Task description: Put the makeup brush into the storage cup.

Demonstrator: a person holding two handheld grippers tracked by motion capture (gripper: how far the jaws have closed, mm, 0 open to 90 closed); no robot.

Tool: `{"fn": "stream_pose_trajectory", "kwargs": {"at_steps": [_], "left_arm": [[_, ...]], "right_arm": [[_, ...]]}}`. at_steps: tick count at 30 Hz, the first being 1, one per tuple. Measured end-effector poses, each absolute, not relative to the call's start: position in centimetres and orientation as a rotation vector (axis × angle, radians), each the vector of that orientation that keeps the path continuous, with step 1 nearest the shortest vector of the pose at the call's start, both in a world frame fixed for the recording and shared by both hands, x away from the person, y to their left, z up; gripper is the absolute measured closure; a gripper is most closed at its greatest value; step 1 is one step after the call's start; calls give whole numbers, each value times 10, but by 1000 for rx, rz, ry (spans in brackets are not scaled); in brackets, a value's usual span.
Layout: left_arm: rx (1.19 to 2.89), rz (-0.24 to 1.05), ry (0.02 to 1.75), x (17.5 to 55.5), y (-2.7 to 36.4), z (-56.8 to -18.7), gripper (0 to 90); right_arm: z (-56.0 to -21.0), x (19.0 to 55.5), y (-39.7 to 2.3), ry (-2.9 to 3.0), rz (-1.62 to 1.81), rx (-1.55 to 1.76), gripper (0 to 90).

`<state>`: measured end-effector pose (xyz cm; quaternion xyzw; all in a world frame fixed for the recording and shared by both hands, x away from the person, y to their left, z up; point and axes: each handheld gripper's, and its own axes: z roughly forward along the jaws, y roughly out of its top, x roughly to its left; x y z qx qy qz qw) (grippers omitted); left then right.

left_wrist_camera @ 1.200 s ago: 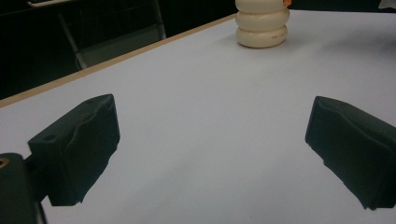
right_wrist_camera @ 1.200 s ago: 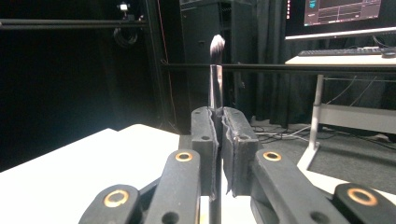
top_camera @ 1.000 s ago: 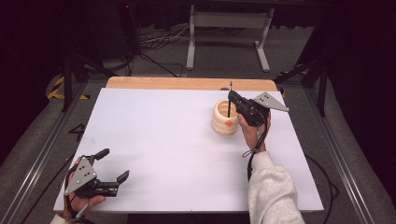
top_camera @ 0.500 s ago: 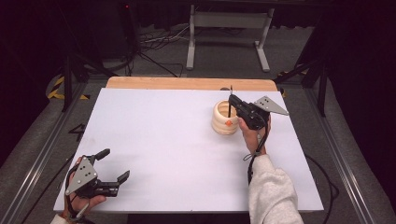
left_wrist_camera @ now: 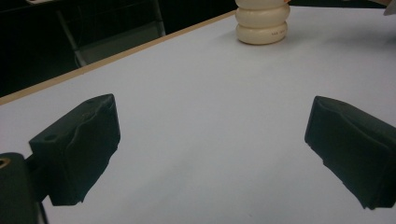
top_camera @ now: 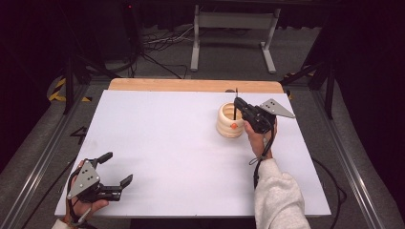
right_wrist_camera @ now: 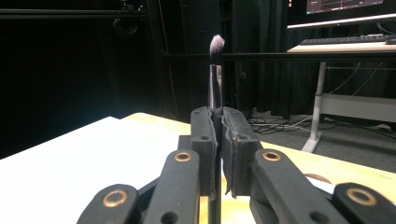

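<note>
Two hand-held grippers work over a white table (top_camera: 181, 143): the right gripper (top_camera: 240, 106), at the far right part of the table, has its jaws pressed together on a thin black brush (right_wrist_camera: 215, 88), which stands upright with its pale bristle tip uppermost. In the high view the brush's lower end drops into the mouth of a cream ribbed holder (top_camera: 229, 121) just beside that gripper, an orange spot showing on the holder's front wall. The left gripper (top_camera: 116, 168) rests near the table's near left corner, well apart from the holder, jaws spread wide with nothing between them.
</note>
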<state>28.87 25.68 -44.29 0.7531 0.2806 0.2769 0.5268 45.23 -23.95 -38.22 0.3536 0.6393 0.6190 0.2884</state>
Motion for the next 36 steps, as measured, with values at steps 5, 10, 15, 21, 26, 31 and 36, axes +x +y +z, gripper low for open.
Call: {"fn": "stream_pose_trajectory", "kwargs": {"at_steps": [5,10,15,21,26,31,36], "left_arm": [[1800,661,672,288,257,-443,43],[1801,661,673,289,256,-443,43],[1803,660,672,289,256,-443,43],[1808,659,670,289,256,-443,44],[1804,657,675,289,256,-443,44],[1807,660,671,290,256,-443,44],[1808,655,680,290,255,-444,45]], "right_arm": [[-382,452,-239,1711,1647,941,847],[-382,452,-240,1707,1652,945,846],[-381,451,-240,1704,1648,943,846],[-379,451,-241,1697,1648,947,774],[-377,449,-242,1705,1646,939,722],[-372,445,-243,1707,1627,912,652],[-368,443,-241,1717,1591,895,559]]}}
